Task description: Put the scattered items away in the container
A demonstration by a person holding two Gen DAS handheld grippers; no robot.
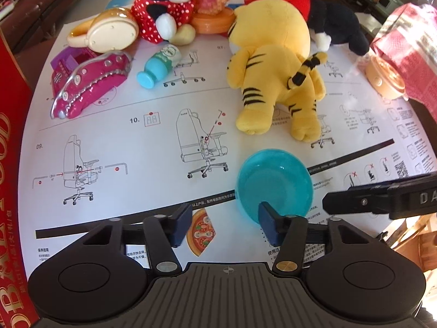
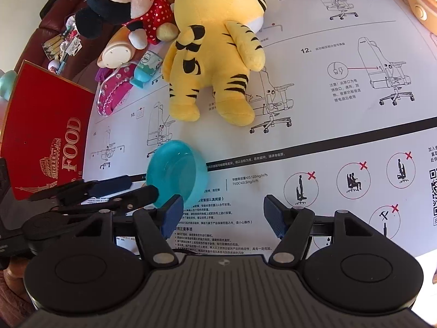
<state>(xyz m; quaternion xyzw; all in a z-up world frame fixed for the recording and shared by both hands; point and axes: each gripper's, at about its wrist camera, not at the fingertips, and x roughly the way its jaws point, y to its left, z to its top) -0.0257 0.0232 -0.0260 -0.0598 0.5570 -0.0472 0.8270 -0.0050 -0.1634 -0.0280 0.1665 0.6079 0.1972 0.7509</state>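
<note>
Both the left gripper (image 1: 224, 225) and right gripper (image 2: 222, 216) gape empty, so the blue bowl (image 1: 274, 184), tiger plush (image 1: 275, 68) and the toys at upper left lie untidied.

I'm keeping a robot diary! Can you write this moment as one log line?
left gripper: open, at bowl | right gripper: open, empty | tiger: on paper | box: left edge

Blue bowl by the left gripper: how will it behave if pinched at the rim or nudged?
The translucent blue bowl is tipped on its side on the instruction sheet, so a nudge will probably rock or roll it on its curved wall. It looks like thin glossy plastic: likely light and stiff, but slippery under the pads. The left gripper is open, one finger at the rim.
</note>
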